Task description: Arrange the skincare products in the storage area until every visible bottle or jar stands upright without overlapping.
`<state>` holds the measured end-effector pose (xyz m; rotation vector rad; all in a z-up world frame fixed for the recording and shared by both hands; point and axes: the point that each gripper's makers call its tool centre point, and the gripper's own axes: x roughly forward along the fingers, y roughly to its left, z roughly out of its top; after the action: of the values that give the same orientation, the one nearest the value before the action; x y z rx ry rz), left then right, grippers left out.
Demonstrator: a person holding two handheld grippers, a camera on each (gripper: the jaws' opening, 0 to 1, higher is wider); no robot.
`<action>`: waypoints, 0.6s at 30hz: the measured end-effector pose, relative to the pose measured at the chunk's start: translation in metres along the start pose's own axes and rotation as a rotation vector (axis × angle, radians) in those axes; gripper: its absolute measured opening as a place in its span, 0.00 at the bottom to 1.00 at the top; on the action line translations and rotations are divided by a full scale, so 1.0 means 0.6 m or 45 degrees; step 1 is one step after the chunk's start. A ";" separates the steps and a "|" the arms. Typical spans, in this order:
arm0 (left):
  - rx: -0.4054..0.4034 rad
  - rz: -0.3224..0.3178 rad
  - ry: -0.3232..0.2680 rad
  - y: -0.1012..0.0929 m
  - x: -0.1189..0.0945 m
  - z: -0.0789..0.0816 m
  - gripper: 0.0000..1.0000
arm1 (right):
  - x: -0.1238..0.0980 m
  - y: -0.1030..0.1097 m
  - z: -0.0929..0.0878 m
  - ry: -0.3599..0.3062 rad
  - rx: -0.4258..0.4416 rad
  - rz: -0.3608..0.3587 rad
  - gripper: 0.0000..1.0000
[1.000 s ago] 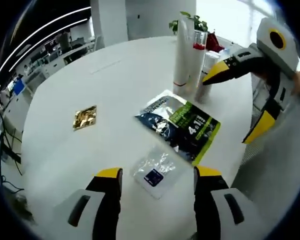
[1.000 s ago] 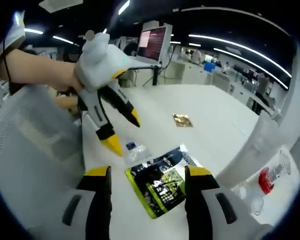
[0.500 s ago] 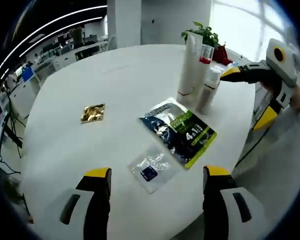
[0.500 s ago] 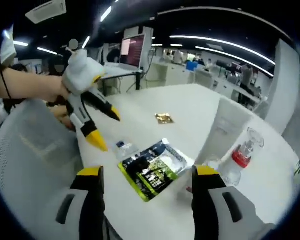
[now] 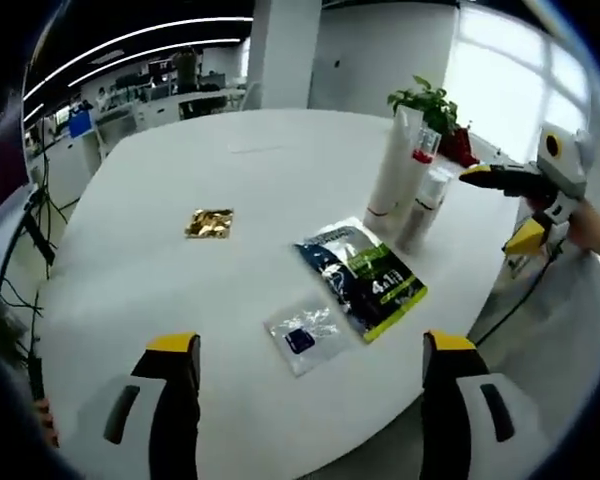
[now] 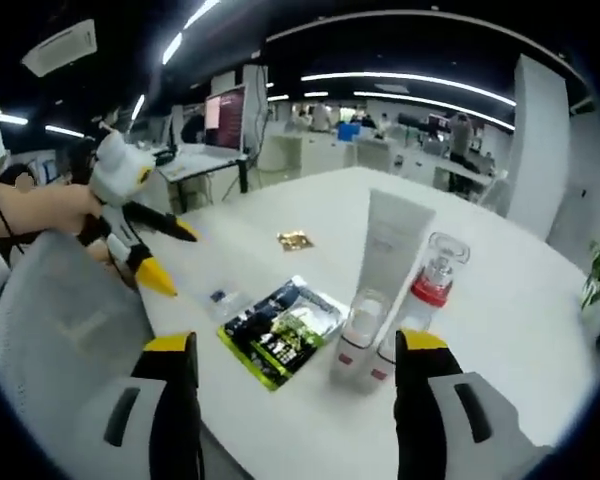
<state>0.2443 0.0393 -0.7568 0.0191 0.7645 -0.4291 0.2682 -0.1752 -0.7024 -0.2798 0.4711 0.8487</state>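
Note:
Three containers stand upright together on the round white table (image 5: pixel 180 170): a tall white tube (image 5: pixel 393 165), a clear bottle with a red collar (image 5: pixel 421 160) and a small white bottle (image 5: pixel 423 208). They appear again as the tube (image 6: pixel 390 245), the clear bottle (image 6: pixel 435 275) and the small bottle (image 6: pixel 355 340). A dark green pouch (image 5: pixel 362 276) (image 6: pixel 280 332), a clear sachet (image 5: pixel 302 338) (image 6: pixel 223 298) and a gold packet (image 5: pixel 211 222) (image 6: pixel 295 240) lie flat. My left gripper (image 5: pixel 310 345) (image 6: pixel 173 260) is open and holds nothing. My right gripper (image 6: pixel 295 343) (image 5: pixel 502 205) is open beside the bottles, off the table edge.
A potted plant (image 5: pixel 427 103) stands behind the bottles at the far edge. A person's hand (image 6: pixel 40 210) holds the left gripper over a grey mesh chair back (image 6: pixel 60 330). Desks and monitors fill the office beyond the table.
Both grippers have drawn back from the table, so more of it shows. The right gripper has moved away from the bottles. The products have not moved.

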 end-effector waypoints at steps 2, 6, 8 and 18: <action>-0.037 0.018 -0.013 0.010 -0.006 -0.002 0.93 | -0.005 -0.004 -0.002 0.000 0.007 -0.010 0.82; -0.056 0.042 -0.034 0.010 -0.021 0.000 0.99 | -0.022 -0.011 -0.010 0.007 0.048 -0.036 0.84; -0.071 0.053 -0.042 0.017 -0.025 -0.004 0.99 | -0.027 -0.016 -0.008 -0.007 0.071 -0.052 0.86; -0.111 0.072 -0.059 0.021 -0.034 -0.005 0.99 | -0.042 -0.033 -0.006 -0.036 0.101 -0.125 0.92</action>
<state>0.2340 0.0588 -0.7467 -0.0503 0.7349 -0.3412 0.2682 -0.2054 -0.6918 -0.2157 0.4599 0.7360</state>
